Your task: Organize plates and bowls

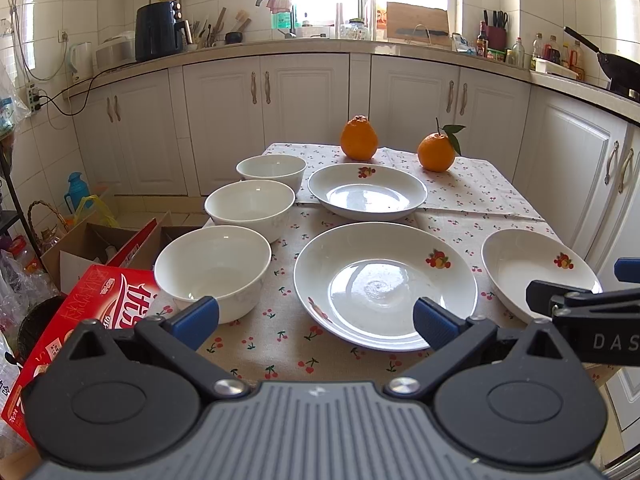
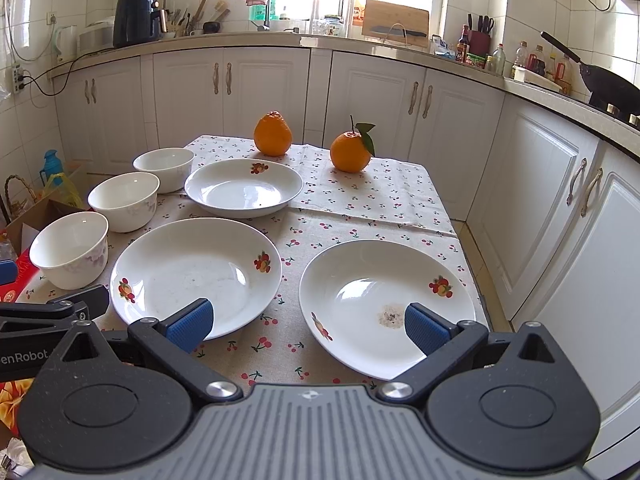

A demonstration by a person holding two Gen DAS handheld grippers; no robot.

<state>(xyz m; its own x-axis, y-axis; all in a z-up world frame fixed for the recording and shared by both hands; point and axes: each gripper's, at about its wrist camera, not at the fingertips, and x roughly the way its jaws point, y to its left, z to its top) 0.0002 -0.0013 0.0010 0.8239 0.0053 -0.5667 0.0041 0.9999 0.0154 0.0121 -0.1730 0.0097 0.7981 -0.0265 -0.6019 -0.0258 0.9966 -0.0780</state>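
Nothing is stacked yet: three white bowls run in a line down the left side of the table, the near bowl (image 1: 212,270), the middle bowl (image 1: 250,207) and the far bowl (image 1: 271,170), close together but each on its own, and three fruit-print plates lie separately, the far plate (image 1: 367,192), the centre plate (image 1: 386,284) and the right plate (image 2: 386,306) at the near right corner. Two oranges (image 1: 359,138) sit at the far edge of the cherry-print tablecloth (image 1: 480,184), well apart from the dishes. The left gripper (image 1: 316,318) hangs over the near edge between the near bowl and the centre plate with its blue pads spread wide and empty; the right gripper (image 2: 308,326) is equally wide and empty, between the centre plate and the right plate. A sensible first step would be a plate for the right gripper: come in low so one pad slips under the right plate's near rim and the other sits on top, close firmly on the sloped lip, lift level, then lower it centred onto the centre plate. The glazed rim looks slippery, so a shallow bite risks the plate tipping out. That plate also overhangs the table edge slightly, which gives access underneath.
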